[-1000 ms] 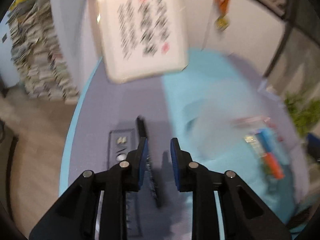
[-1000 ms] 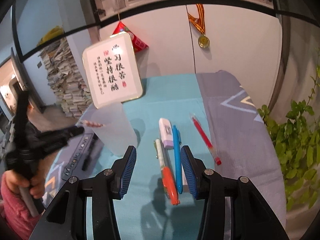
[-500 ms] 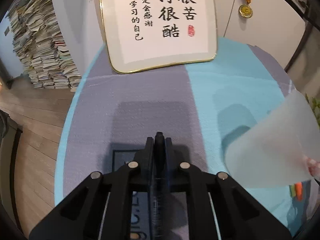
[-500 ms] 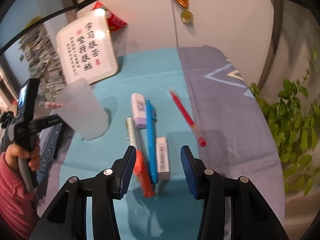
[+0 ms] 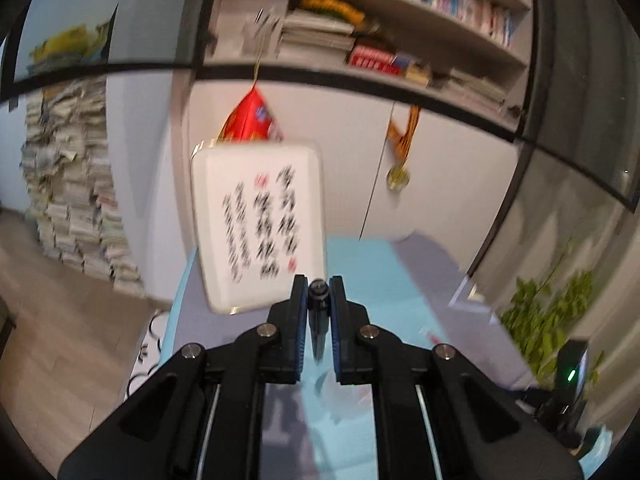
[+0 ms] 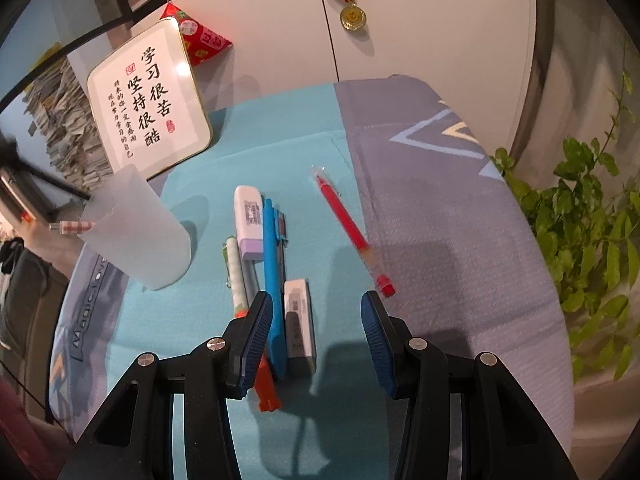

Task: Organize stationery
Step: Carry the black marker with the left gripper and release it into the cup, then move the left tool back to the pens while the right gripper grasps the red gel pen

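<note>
My left gripper (image 5: 319,292) is shut on a black pen (image 5: 319,320), held up above the table and seen almost end-on between the blue pads. My right gripper (image 6: 316,332) is open, hovering low over a row of stationery on the teal mat (image 6: 208,360). In that row lie a blue pen (image 6: 274,280), a white eraser (image 6: 299,320), a white and lilac block (image 6: 250,220) and an orange-capped marker (image 6: 239,280). A red pen (image 6: 352,232) lies apart to the right. The frosted cup (image 6: 136,232) stands at the left with a pink checked pen (image 6: 70,227) sticking out.
A framed calligraphy board (image 6: 150,96) leans on the wall behind the cup, with a red pouch (image 6: 200,40) and a medal (image 6: 352,16) hanging nearby. A green plant (image 6: 592,232) crowds the right table edge. Paper stacks (image 5: 72,200) and bookshelves (image 5: 400,40) lie beyond.
The left gripper closed on the black pen lying on the table and lifted it, its view swinging up to the shelves. The right gripper came down closer over the row of pens.
</note>
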{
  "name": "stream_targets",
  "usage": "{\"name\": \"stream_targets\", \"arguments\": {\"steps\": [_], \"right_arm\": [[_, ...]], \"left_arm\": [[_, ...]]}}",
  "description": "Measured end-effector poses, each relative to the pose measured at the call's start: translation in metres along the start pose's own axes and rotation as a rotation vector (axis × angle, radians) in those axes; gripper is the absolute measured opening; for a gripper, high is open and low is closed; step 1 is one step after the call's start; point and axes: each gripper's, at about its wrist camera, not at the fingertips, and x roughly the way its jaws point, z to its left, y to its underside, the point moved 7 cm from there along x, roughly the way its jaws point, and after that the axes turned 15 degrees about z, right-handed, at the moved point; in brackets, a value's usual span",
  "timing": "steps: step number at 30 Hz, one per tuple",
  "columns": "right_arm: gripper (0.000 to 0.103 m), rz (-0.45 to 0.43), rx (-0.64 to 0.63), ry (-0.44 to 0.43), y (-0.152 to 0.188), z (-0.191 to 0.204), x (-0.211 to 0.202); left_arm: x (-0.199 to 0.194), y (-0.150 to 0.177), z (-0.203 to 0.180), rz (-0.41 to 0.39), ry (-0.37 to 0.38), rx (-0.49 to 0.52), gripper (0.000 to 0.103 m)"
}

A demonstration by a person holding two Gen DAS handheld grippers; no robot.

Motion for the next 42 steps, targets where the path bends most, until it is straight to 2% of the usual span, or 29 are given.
{"name": "stream_targets", "arguments": {"steps": [5, 13, 19, 21, 23, 25, 28, 31, 34, 36, 39, 42], "right_arm": [[0.047, -0.014, 0.009, -0.004, 0.004, -0.005, -0.006], [0.047, -0.005, 0.054, 0.001, 0.003, -0.022, -0.002], [0.047, 0.006, 0.059, 0.000, 0.002, -0.025, 0.004], [0.047, 0.008, 0.059, 0.005, 0.001, -0.026, 0.004], [0.047, 0.009, 0.061, 0.012, 0.000, -0.028, 0.005], [0.047, 0.011, 0.054, 0.020, -0.002, -0.029, 0.007], [0.047, 0.017, 0.040, 0.046, -0.008, -0.032, 0.013], [0.047, 0.030, 0.049, 0.049, -0.009, -0.034, 0.017], [0.047, 0.018, 0.022, 0.008, -0.007, -0.027, 0.015], [0.047, 0.011, 0.000, 0.022, -0.007, -0.024, 0.014], [0.047, -0.002, -0.004, 0.065, -0.011, -0.025, 0.013], [0.047, 0.008, -0.001, 0.070, -0.015, -0.030, 0.018]], "left_arm": [[0.016, -0.006, -0.023, 0.028, 0.032, 0.044, 0.008], [0.074, 0.034, -0.023, 0.184, -0.013, 0.078, 0.008], [0.087, 0.052, -0.018, 0.245, -0.016, 0.069, 0.009], [0.084, 0.054, -0.019, 0.240, -0.032, 0.067, 0.012], [0.073, 0.053, -0.019, 0.200, -0.060, 0.068, 0.032], [0.057, 0.051, -0.021, 0.142, -0.075, 0.068, 0.042], [0.025, 0.052, -0.035, 0.050, -0.086, 0.104, 0.042], [0.014, 0.063, -0.054, 0.048, -0.048, 0.152, 0.042], [0.023, 0.085, -0.079, 0.115, 0.016, 0.235, 0.042], [0.044, 0.105, -0.097, 0.199, 0.054, 0.282, 0.042], [0.088, 0.132, -0.111, 0.335, 0.043, 0.314, 0.040], [0.120, 0.146, -0.113, 0.419, 0.034, 0.295, 0.037]]}}
